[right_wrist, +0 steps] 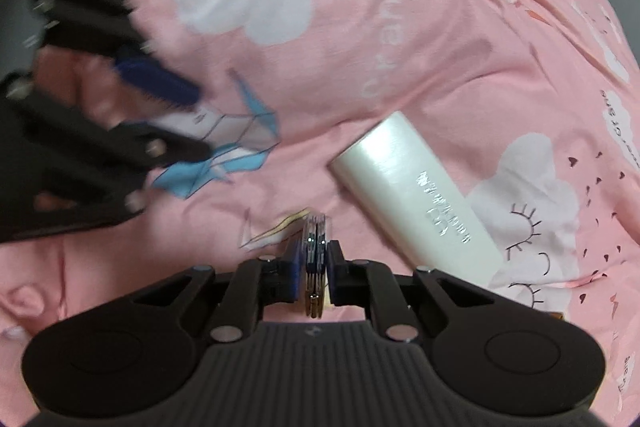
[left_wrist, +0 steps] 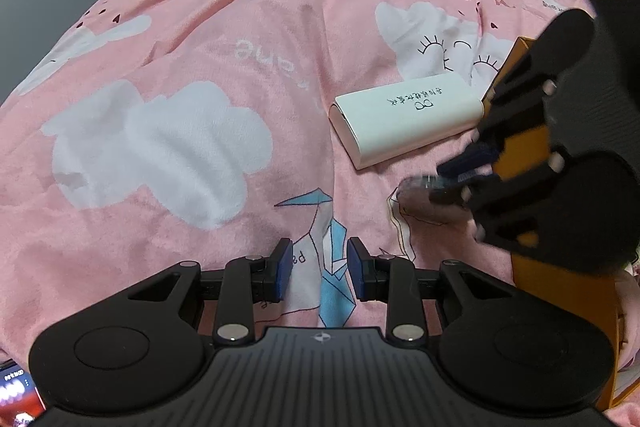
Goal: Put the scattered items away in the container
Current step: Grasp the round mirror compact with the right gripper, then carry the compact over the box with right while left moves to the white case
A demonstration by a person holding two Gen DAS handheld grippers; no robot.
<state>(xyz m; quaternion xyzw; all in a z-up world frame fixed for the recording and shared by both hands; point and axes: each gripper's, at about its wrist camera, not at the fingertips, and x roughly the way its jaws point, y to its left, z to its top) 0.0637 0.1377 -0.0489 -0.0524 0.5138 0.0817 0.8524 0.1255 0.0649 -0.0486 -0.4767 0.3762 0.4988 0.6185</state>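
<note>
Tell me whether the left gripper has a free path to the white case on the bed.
Probably yes. The left gripper is open and empty, and only bare pink bedspread lies between it and the white case. The right gripper, holding a small item, hovers close beside the case and may crowd it.

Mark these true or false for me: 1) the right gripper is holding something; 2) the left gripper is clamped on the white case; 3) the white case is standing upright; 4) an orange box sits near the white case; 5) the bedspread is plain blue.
1) True. The right gripper is shut on a thin round object, seen edge-on and too blurred to identify.
2) False. The left gripper is open with nothing between its pads, apart from the white case.
3) False. It lies flat on the bedspread.
4) True. The orange box is just past the case's end, partly hidden by the right gripper.
5) False. It is pink with white clouds.
</note>
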